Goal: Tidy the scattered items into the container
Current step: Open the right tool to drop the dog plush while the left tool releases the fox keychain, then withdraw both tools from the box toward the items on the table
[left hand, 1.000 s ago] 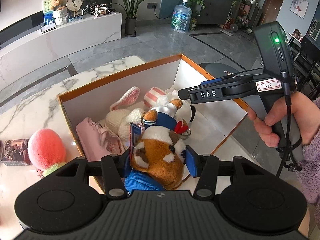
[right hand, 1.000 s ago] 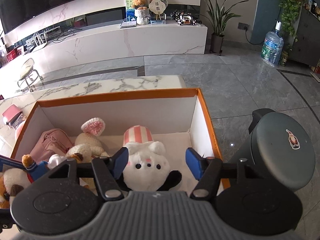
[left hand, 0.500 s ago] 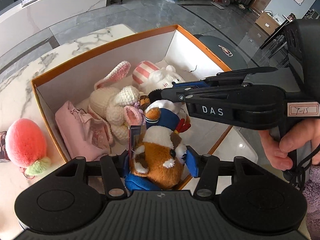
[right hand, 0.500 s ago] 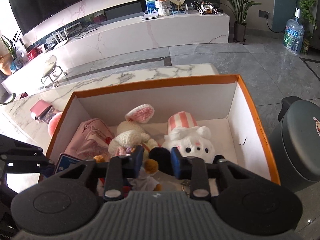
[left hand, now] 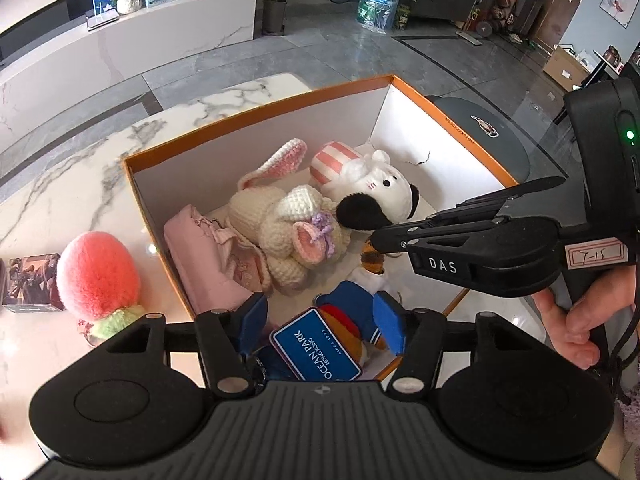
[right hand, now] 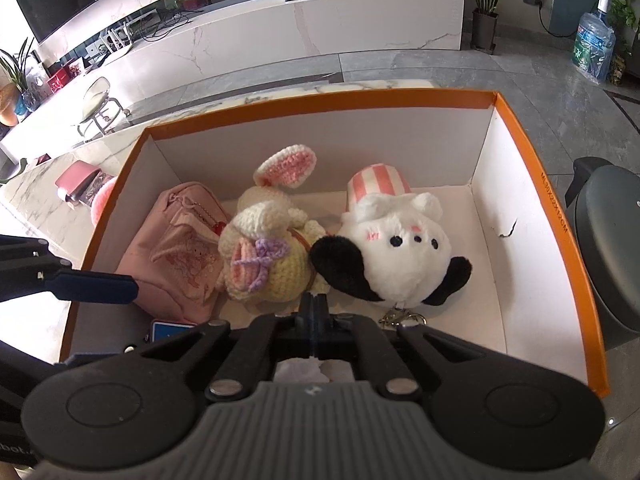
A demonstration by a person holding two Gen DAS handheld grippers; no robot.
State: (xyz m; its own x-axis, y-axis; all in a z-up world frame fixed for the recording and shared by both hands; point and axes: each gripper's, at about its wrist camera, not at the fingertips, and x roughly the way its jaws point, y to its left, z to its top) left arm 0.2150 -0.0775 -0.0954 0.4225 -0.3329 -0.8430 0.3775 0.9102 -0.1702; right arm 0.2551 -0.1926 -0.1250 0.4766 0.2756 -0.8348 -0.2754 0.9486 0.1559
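Marble tabletop point(left hand: 80, 184) in a living room, with an orange-rimmed box point(left hand: 256, 128) standing on it. Already stowed inside: pink pouch point(left hand: 208, 256), crochet rabbit point(left hand: 280, 224), white plush point(left hand: 376, 184).

Step in hand, as judged: release of the sailor toy point(left hand: 348, 312) into the near corner of the box.

Left gripper point(left hand: 322, 320): fingers spread, having just been opening, with the toy and its blue tag point(left hand: 320, 350) between them. Blue pads apparently clear of the fabric.

Right gripper point(left hand: 376, 240): reaching in from the side, fingers pressed together, tip just above the toy's orange-brown part. Cannot tell whether any fabric is nipped.

Outside the box, on the tabletop to its left: pink plush fruit point(left hand: 98, 276) and, beside it, a small card pack point(left hand: 30, 282).

Next move, as judged:
- Lift the left gripper straight clear of the toy, guarding against a snag of the tag on a pad.
- Swing over the left wall to the pink plush fruit.
- Approach with fingers wide and close around the middle; soft round body, likely to squash and slip.
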